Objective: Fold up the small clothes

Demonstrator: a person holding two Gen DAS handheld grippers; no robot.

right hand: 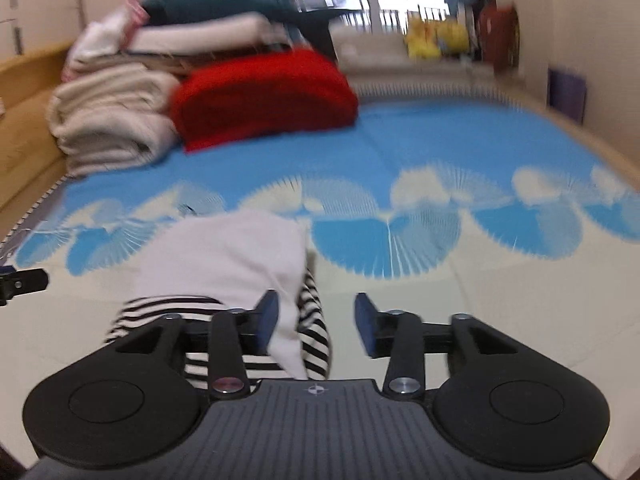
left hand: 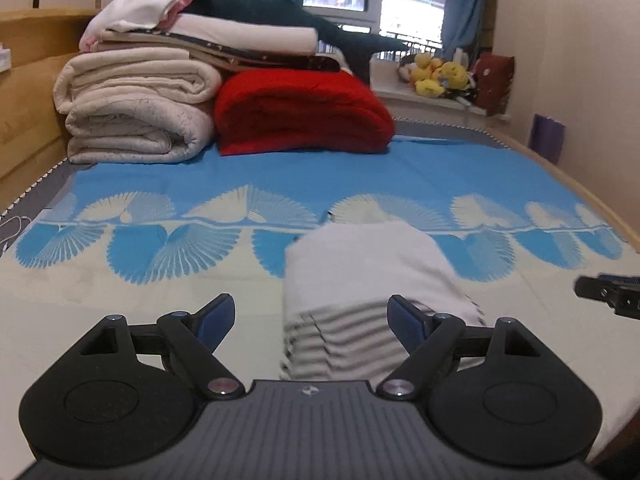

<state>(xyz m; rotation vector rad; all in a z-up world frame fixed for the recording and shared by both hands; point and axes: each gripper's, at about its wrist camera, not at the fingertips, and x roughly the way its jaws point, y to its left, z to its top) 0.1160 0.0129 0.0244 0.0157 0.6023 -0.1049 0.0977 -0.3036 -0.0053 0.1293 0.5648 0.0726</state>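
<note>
A small garment (left hand: 360, 276), white on top with a black-and-white striped part at the near end, lies folded on the bed sheet (left hand: 120, 320). My left gripper (left hand: 310, 320) is open, its jaws wide apart, with the garment's striped end between and in front of them. My right gripper (right hand: 316, 322) is open too; the garment (right hand: 224, 256) lies to its left, its right edge between the jaws. Neither grips the cloth. The right gripper's tip shows at the left wrist view's right edge (left hand: 608, 292).
Folded cream quilts (left hand: 136, 112) and a red blanket (left hand: 300, 112) are stacked at the far left of the bed, with more folded clothes on top. A wooden headboard (left hand: 24, 92) runs along the left. Yellow plush toys (left hand: 436, 72) sit on the window sill.
</note>
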